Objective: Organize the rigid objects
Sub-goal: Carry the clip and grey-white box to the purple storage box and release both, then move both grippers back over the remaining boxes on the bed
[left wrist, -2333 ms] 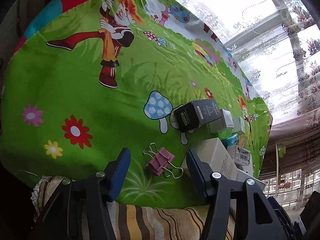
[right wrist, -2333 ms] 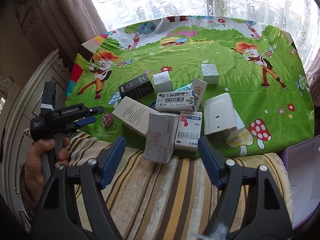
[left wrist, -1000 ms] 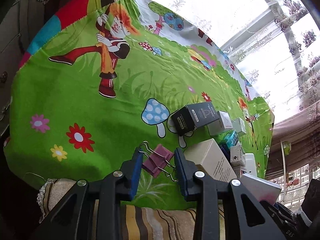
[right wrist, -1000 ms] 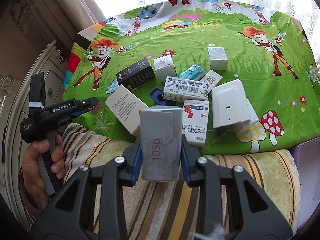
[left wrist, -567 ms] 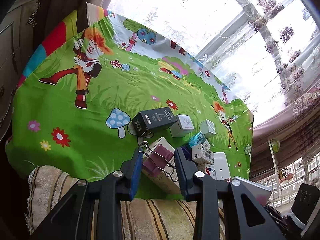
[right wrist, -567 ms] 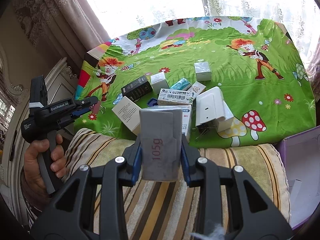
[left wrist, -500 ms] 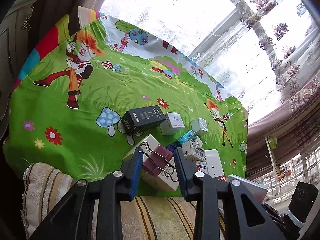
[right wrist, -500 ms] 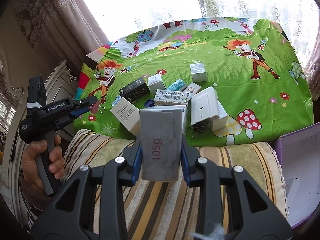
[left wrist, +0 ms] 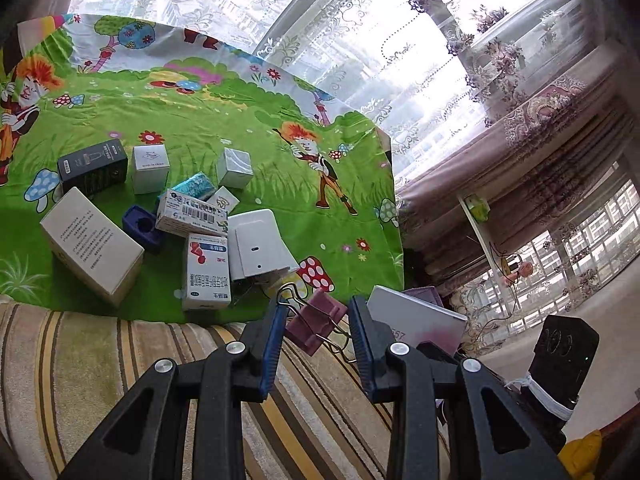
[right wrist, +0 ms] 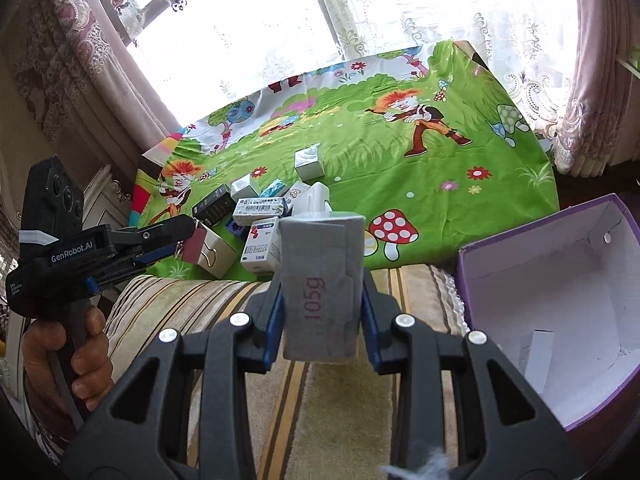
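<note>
Both hands are loaded: right gripper (right wrist: 322, 292) is pinching the grey box (right wrist: 320, 280) upright across its narrow width, left gripper (left wrist: 318, 330) is clamped on the pink clip (left wrist: 316, 322). The purple bin (right wrist: 560, 280) sits off the bed's right edge, right of both, nearer the right hand.

Both wrist cams angled down, close over claws; shared: green cloth (left wrist: 240, 128), boxes (right wrist: 260, 206).

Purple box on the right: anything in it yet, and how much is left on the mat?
Done: the purple cardboard box holds one white carton. In hand: left claw grips a pink binder clip; right claw grips a grey "105g" carton. Left: roughly ten boxes on the green cartoon mat.
</note>
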The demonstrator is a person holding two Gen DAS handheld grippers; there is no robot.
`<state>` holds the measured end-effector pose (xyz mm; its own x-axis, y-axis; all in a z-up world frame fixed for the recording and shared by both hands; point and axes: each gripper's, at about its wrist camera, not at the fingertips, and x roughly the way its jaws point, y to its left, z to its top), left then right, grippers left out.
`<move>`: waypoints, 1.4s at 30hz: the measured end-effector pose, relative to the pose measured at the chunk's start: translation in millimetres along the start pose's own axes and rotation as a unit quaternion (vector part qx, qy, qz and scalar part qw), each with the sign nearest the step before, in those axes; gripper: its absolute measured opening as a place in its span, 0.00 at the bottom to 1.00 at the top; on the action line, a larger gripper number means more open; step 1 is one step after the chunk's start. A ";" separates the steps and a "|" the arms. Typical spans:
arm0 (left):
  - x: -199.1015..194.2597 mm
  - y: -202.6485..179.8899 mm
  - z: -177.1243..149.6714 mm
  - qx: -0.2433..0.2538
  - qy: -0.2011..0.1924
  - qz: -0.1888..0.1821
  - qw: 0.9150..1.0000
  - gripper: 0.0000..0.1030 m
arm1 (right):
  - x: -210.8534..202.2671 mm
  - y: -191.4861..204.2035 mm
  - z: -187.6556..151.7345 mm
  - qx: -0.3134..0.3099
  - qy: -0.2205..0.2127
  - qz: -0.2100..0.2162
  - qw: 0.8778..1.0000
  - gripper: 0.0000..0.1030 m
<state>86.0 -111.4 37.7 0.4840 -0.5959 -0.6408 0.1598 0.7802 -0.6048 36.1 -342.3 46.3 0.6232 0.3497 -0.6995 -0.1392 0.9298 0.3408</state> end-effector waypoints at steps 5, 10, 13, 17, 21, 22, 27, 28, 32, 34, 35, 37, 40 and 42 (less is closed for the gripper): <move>36.4 -32.3 -18.3 0.017 0.051 -0.033 0.998 0.32 | -15.5 -35.9 -6.6 0.021 -0.019 -0.032 0.999 0.37; 59.2 -55.8 -28.7 0.029 0.087 -0.056 0.994 0.32 | -27.4 -74.2 -9.8 0.055 -0.028 -0.058 0.996 0.37; 68.5 -68.5 -33.5 0.034 0.099 -0.069 0.992 0.32 | -36.6 -91.1 -11.3 0.067 -0.037 -0.078 0.994 0.37; 80.0 -87.0 -41.1 0.053 0.113 -0.084 0.989 0.32 | -49.0 -108.4 -13.4 0.075 -0.050 -0.115 0.989 0.37; 89.1 -100.7 -46.4 0.064 0.128 -0.101 0.985 0.35 | -57.9 -120.0 -15.4 0.082 -0.062 -0.152 0.983 0.37; 91.3 -103.0 -47.5 0.067 0.133 -0.105 0.983 0.36 | -59.4 -122.9 -15.9 0.083 -0.062 -0.156 0.982 0.37; 90.1 -101.7 -47.1 0.064 0.137 -0.104 0.983 0.65 | -60.2 -127.1 -16.4 0.088 -0.061 -0.168 0.980 0.63; 89.1 -101.1 -46.6 0.063 0.136 -0.105 0.983 0.65 | -61.0 -126.4 -16.1 0.086 -0.064 -0.174 0.979 0.66; 82.1 -106.1 -46.4 0.088 0.124 -0.085 0.985 0.65 | -64.9 -120.4 -14.0 0.070 -0.072 -0.196 0.975 0.76; 74.2 -112.6 -46.5 0.116 0.104 -0.068 0.985 0.65 | -66.8 -118.4 -12.9 0.065 -0.076 -0.204 0.974 0.78; 69.5 -117.3 -46.7 0.136 0.090 -0.057 0.985 0.65 | -67.7 -117.7 -12.7 0.064 -0.078 -0.206 0.973 0.81; 58.0 -126.9 -48.1 0.172 0.055 -0.029 0.983 0.65 | -72.0 -116.0 -12.3 0.061 -0.091 -0.205 0.973 0.85; 41.5 -139.4 -50.0 0.218 0.003 0.012 0.976 0.67 | -80.2 -108.1 -11.0 0.048 -0.118 -0.217 0.968 0.95; 31.4 -143.8 -51.3 0.238 -0.044 0.040 0.970 0.67 | -84.3 -101.1 -9.7 0.035 -0.136 -0.229 0.963 0.98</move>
<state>34.0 -252.0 80.2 0.5789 -0.5282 -0.6212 0.4874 0.8349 -0.2557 -9.8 -464.7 64.7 0.7865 -0.1470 -0.5999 0.2448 0.9659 0.0842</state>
